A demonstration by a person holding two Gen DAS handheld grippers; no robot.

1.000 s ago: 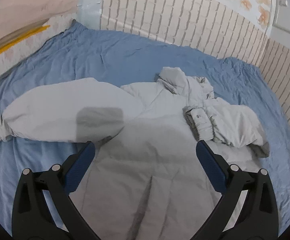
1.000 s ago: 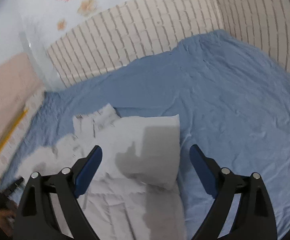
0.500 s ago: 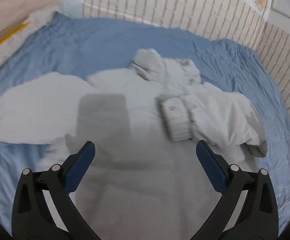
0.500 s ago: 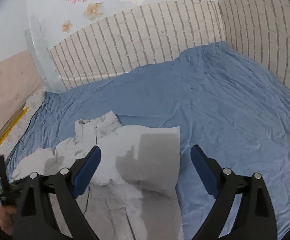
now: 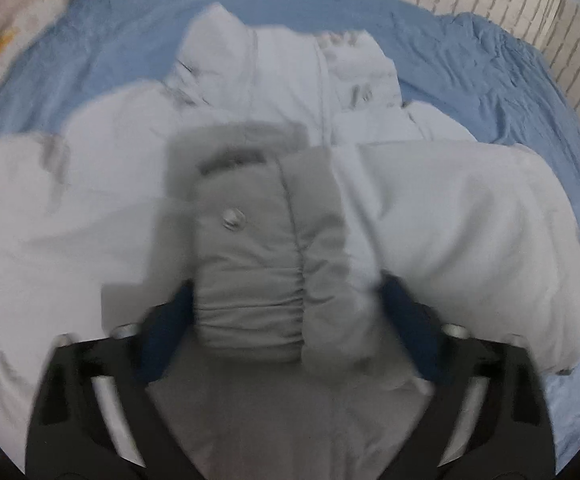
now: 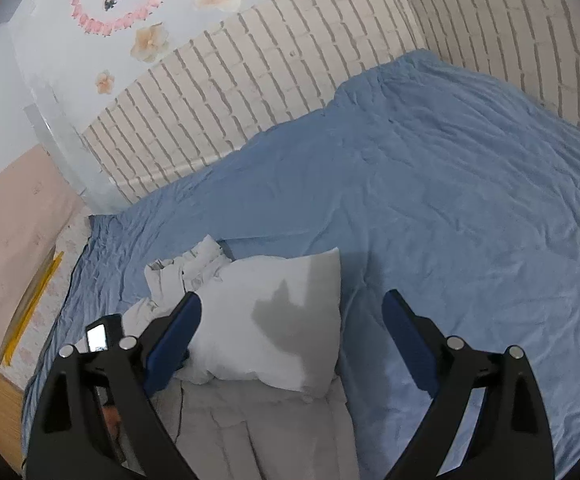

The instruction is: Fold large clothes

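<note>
Hand-held gripper, left: jaws closing, elastic cuff of the folded-over sleeve between the blue pads. Blurred view; cannot be sure the pads press the cloth yet, so counted as not yet clamped. Hand-held gripper, right: jaws spread wide, nothing between them, hanging over the jacket's edge nearest it.

Largest first. Bed, blue crumpled sheet, carries everything; brick-pattern wall behind its far side. Jacket, pale grey and padded, lies flat on the bed's near part, collar end toward the wall. One sleeve is laid across the chest, its cuff ending at the jacket's middle, directly under the left tool. Other sleeve spreads off to the picture's left in the left wrist view. Snap button sits on the cuff tab.

Handling, as judgement: puffy fill, soft, light for its bulk, no stiffness at all. Smooth shell likely slips against itself, so stacked layers may slide when dragged. Padding springs back; folds will want pressing flat. Best hold looks like the gathered elastic of the cuff, where the cloth is bunched and firm enough for the pads to bite; a pinch of plain shell would probably pull loose. Right tool seems best placed for the shoulder seam or hem. Sleeve folding appears partly done; body folds remain.
</note>
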